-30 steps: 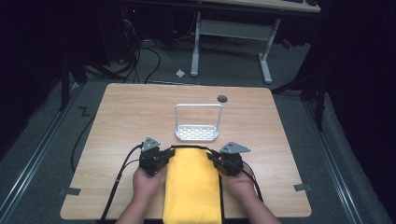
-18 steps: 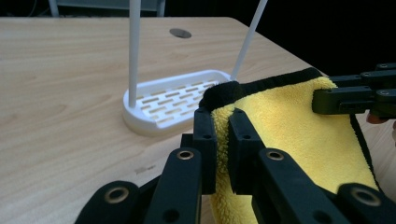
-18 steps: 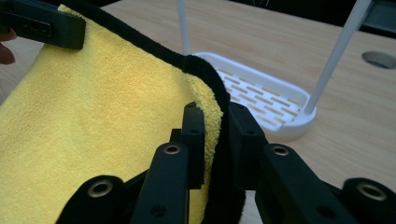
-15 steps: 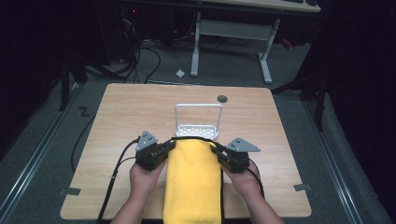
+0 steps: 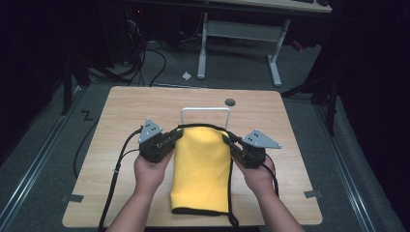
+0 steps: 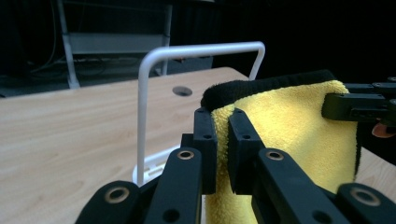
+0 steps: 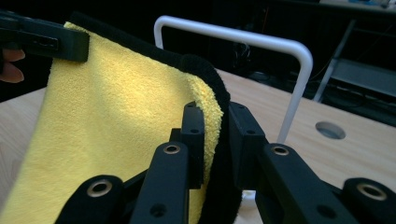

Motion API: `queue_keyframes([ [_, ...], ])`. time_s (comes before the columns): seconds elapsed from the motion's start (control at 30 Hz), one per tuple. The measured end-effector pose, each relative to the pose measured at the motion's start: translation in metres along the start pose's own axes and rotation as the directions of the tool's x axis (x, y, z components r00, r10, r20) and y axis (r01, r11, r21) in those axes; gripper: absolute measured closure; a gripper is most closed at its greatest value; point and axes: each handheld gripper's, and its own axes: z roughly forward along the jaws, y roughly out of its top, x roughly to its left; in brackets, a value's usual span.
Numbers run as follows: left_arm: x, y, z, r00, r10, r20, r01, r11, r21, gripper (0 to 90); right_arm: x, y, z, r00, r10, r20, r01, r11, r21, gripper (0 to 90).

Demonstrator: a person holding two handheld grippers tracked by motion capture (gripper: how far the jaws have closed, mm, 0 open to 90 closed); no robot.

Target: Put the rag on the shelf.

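1. Yellow towel (image 5: 201, 169) hangs between both grippers, top edge lifted before the white rack (image 5: 205, 112), lower end on the table (image 5: 125, 106).
2. Left gripper (image 5: 178, 136) clamps its left corner.
3. Right gripper (image 5: 227, 138) clamps its right corner.

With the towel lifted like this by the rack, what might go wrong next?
Each tool pinches only a top corner of the yellow towel: left tool, right tool; a corner might slip. The hanging towel could catch the white rack just behind it and tip it.
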Motion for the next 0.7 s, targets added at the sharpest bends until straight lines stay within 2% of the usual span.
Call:
queue_keyframes([
  [0.3,0.0,0.029,-0.003,0.9997,0.022,-0.003,-0.023,0.998,-0.059,83.6,-0.005,0.028,-0.005,0.9998,-0.015,0.015,0.016,0.997,-0.073,78.5],
  [0.53,-0.002,0.047,-0.007,0.9993,0.038,0.0,-0.037,0.9928,-0.114,83.7,-0.007,0.046,-0.011,0.9997,-0.016,0.021,0.018,0.992,-0.128,78.5],
  [0.7,-0.004,0.061,-0.008,0.9982,0.06,0.005,-0.059,0.9891,-0.135,83.7,-0.009,0.058,-0.015,0.9993,-0.022,0.029,0.026,0.987,-0.156,78.5],
])
